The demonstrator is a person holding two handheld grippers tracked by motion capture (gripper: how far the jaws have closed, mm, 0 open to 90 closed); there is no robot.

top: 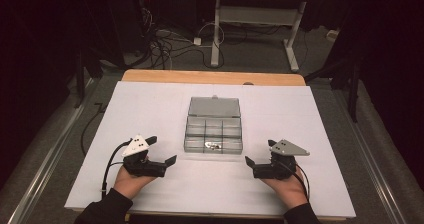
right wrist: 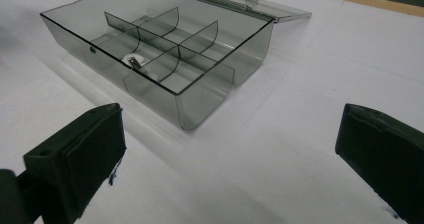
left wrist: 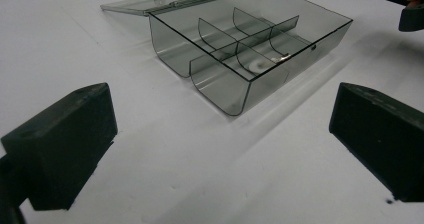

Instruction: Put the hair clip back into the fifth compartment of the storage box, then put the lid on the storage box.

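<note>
A clear smoky-grey plastic compartment box point(top: 213, 130) lies at the middle of a white-covered worktop point(top: 150, 104), its lid point(top: 214, 107) swung fully open and lying flat on the far side. Dividers split the box into small compartments, and a small metal piece point(top: 214, 145) sits in the middle compartment of the near row. The left claw point(top: 161, 150), held in a hand point(top: 131, 181) at the near left, rests on the worktop with its jaws spread wide apart, empty, and turned toward the box, which lies ahead and to its right, near but not touching. The right claw point(top: 258, 152), held in the other hand point(top: 285, 189) at the near right, mirrors it: jaws wide apart, empty, with the box ahead and to its left, clear of it. In each claw's own view the box's near corner sits beyond the gap between the two black jaws.
</note>
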